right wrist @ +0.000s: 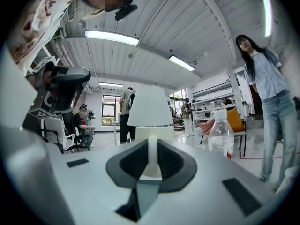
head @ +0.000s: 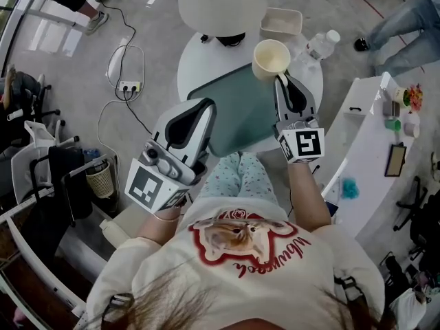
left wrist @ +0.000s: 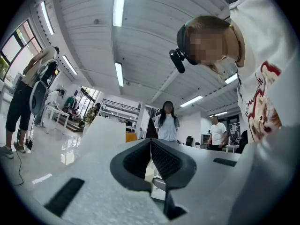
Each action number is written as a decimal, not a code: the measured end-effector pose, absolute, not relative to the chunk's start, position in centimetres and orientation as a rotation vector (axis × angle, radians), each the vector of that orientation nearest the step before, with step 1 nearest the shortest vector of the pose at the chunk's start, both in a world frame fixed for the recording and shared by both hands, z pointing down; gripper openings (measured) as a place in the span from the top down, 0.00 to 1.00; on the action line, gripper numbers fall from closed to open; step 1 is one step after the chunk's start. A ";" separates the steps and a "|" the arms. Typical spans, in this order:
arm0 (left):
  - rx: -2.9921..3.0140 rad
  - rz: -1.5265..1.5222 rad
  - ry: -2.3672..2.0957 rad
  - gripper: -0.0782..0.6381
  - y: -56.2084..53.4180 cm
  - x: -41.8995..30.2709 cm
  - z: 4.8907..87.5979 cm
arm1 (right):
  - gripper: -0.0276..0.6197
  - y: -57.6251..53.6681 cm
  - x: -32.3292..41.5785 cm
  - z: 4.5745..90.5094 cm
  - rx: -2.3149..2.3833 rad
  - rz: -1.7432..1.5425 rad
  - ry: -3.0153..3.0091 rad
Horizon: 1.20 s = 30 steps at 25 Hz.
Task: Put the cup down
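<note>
— While raised at the near left, well apart from the table (head: 194,62): left gripper (head: 203,107), tongs pressed together on nothing.

— And further right?

— Green mat (head: 237,112) on the round white table, then the cup (head: 271,59) at the mat's far right corner, upright, mouth up. Pinched on its near side by the right gripper (head: 280,81). Plastic bottle (head: 320,47) just beyond, to the right.

— Put down yet?

— Hard to judge. Low over the table or on it; cannot tell whether touching. Not released, at any rate. Likely left to do: settle it, spread the tongs, back away.

— Anything given by one view only?

— From the head view: the whole cup and its place. From the left gripper view: pads (left wrist: 138,163) meeting edge to edge, empty. From the right gripper view: a thin pale part of the cup clamped between that gripper's pads, perhaps the handle, and the bottle seen level with the camera, hinting at a low hold.
</note>
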<state>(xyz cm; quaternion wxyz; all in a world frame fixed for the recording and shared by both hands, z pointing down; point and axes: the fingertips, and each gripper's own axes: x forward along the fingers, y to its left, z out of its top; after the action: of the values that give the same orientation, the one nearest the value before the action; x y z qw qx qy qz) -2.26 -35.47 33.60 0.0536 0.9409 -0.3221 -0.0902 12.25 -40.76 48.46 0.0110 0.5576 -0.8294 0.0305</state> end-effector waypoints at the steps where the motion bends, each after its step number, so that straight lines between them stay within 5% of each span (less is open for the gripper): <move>1: 2.851 -0.276 -0.977 0.87 -35.5 -2.2 33.7 | 0.87 -40.8 12.2 48.8 1.737 0.103 -2.583; 30: 2.771 -0.289 -0.980 0.87 -35.2 -2.8 35.5 | 0.87 -40.6 10.8 58.0 1.651 0.304 -2.452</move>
<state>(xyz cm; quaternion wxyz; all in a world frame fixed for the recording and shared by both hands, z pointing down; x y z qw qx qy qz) -2.76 -35.21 35.45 0.0937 0.9341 -0.3303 -0.0975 10.82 -40.55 57.95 0.0850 0.5536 -0.8221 0.1019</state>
